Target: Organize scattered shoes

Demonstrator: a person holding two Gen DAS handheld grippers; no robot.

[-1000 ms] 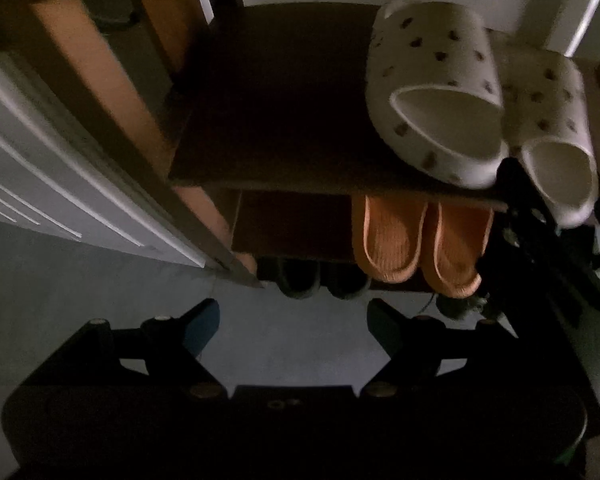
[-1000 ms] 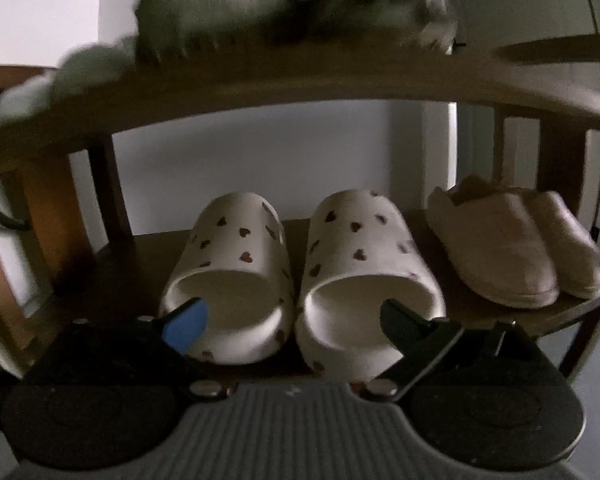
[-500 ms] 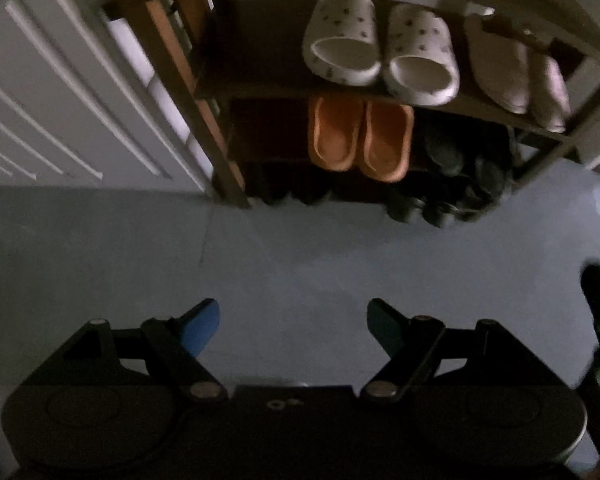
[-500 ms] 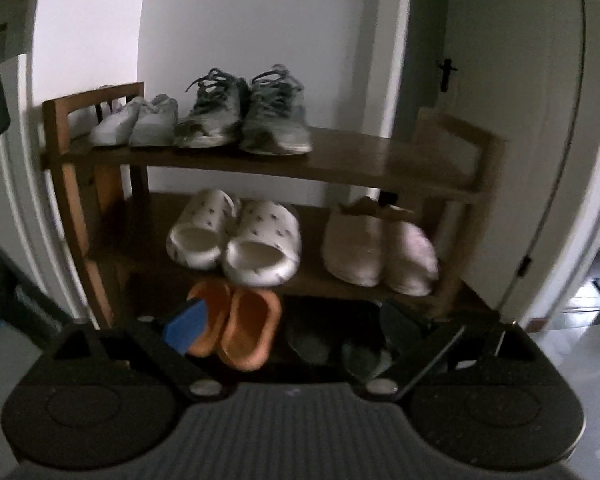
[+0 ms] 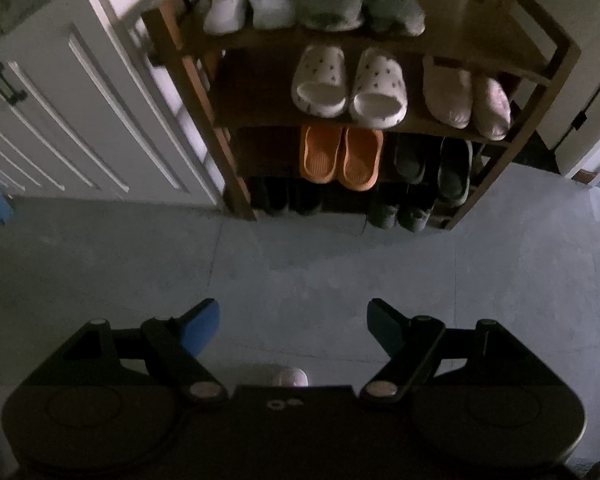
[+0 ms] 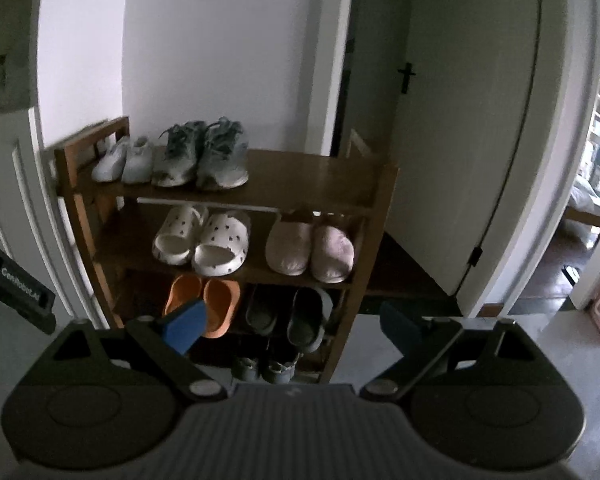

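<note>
A wooden shoe rack (image 5: pixel 556 52) (image 6: pixel 384 184) stands against the wall with pairs on every shelf. White heart-print slides (image 5: pixel 350 82) (image 6: pixel 204 240) sit on the second shelf beside pink slippers (image 5: pixel 466 98) (image 6: pixel 310 248). Orange slides (image 5: pixel 342 158) (image 6: pixel 216 304) lie one shelf lower, next to dark slides (image 6: pixel 288 314). Grey sneakers (image 6: pixel 202 154) and small white shoes (image 6: pixel 122 160) are on top. My left gripper (image 5: pixel 294 320) hangs open over bare floor, well back from the rack. My right gripper (image 6: pixel 292 322) is open too, with nothing between its fingers.
A white panelled cabinet (image 5: pixel 60 120) stands left of the rack. Right of it a white door (image 6: pixel 460 140) stands ajar, with a lit room (image 6: pixel 596 200) beyond. Grey floor (image 5: pixel 320 264) lies in front of the rack. The left gripper's body (image 6: pixel 16 284) shows at the right view's left edge.
Both grippers have pulled back and upward from the rack's second shelf. The white slides, once close in front, now sit far off and the whole rack is in view.
</note>
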